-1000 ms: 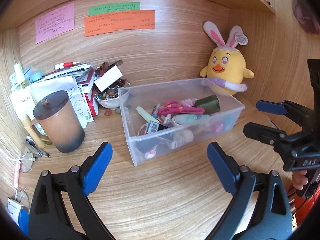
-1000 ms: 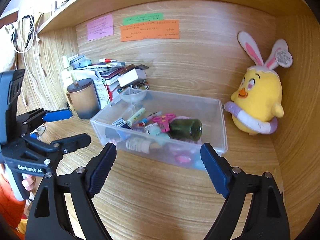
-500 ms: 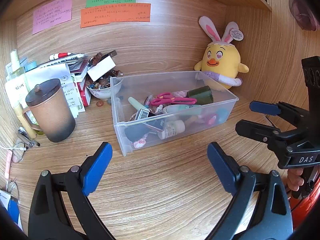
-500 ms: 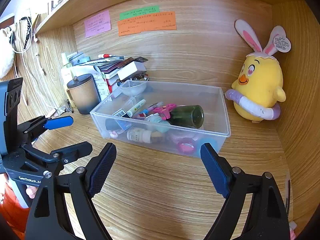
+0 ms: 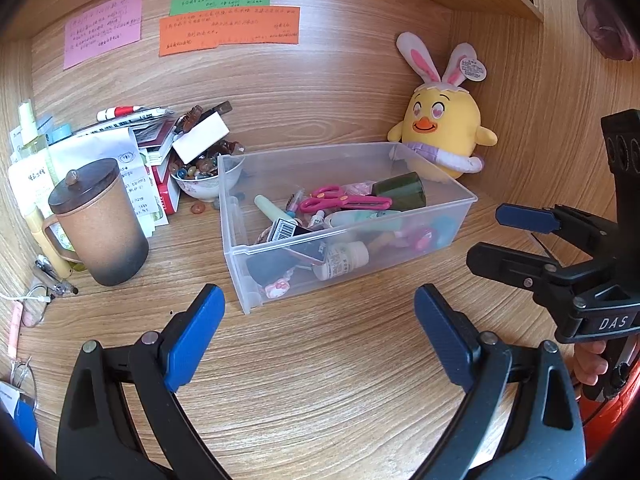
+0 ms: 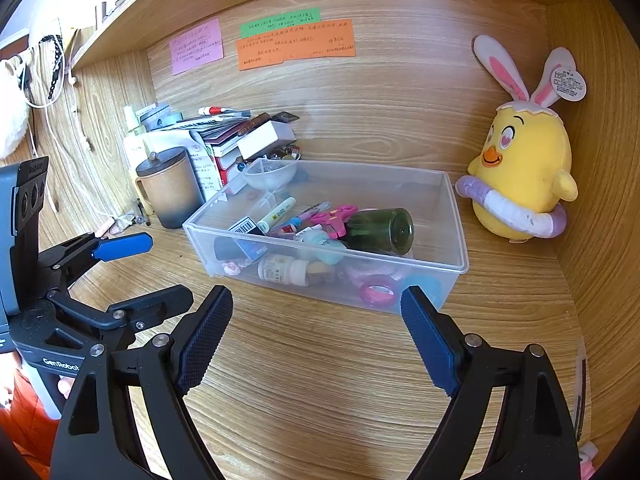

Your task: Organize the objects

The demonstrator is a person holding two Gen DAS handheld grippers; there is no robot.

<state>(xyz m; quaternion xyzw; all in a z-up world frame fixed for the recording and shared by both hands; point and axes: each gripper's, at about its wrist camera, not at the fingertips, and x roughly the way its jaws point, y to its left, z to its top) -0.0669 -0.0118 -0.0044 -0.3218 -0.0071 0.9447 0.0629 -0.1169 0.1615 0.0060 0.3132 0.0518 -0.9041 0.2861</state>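
Here, two empty grippers hover over a wooden table (image 5: 320,380) before a clear bin (image 5: 460,216) of odds and ends.

The bin sits mid-table, just in front of a plush chick (image 5: 440,128) and beside a lidded mug (image 5: 100,224). Inside lie pink scissors (image 5: 344,200), a dark green bottle (image 6: 380,230) on its side, a small white bottle (image 5: 344,258) and a marker (image 6: 276,210). The bin looks light but thin-walled and slick, likely to flex; its rim is the best hold. The green bottle, seemingly glass, would roll and needs a grip across its body. The left gripper (image 5: 316,332) stands wide open, touching nothing. The right gripper (image 6: 316,332) is equally wide and empty, well short of the bin.
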